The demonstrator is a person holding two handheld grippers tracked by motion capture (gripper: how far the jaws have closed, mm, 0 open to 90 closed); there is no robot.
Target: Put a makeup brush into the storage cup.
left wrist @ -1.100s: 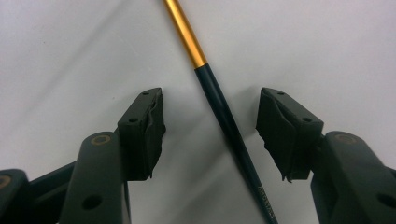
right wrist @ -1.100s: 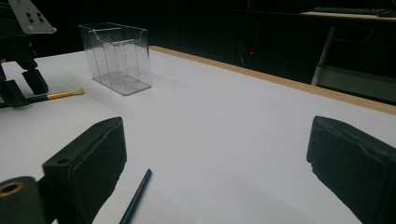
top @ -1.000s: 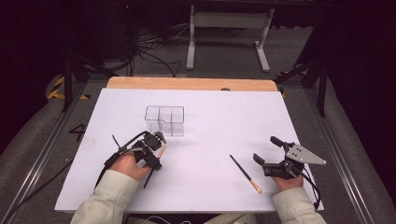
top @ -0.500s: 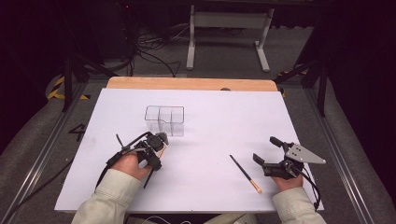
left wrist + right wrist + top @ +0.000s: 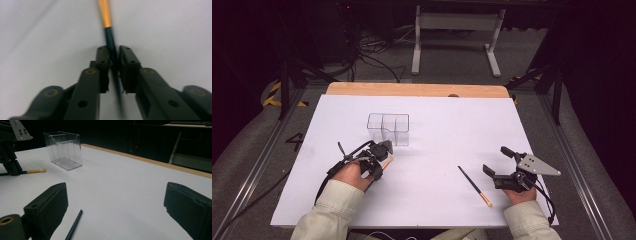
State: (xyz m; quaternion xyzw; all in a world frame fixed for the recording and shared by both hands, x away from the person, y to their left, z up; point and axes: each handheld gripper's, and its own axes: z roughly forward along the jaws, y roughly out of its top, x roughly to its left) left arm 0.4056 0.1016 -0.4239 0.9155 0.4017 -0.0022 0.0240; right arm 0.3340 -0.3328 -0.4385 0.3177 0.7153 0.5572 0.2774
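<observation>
Table sheet [image 5: 447, 150] evenly and brightly lit from overhead; surroundings dark. Shadows faint. Left gripper view soft, brush [image 5: 110, 37] blurred. Right gripper view dim, jaws unfocused.

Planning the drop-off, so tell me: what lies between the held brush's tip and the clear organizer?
Only bare white table between brush and organizer, per the high view.

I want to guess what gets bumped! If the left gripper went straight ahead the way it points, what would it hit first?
Probably the clear plastic organizer. The left gripper, shut on a brush, points up-right toward its near corner, though it might just slip past the right side.
</observation>
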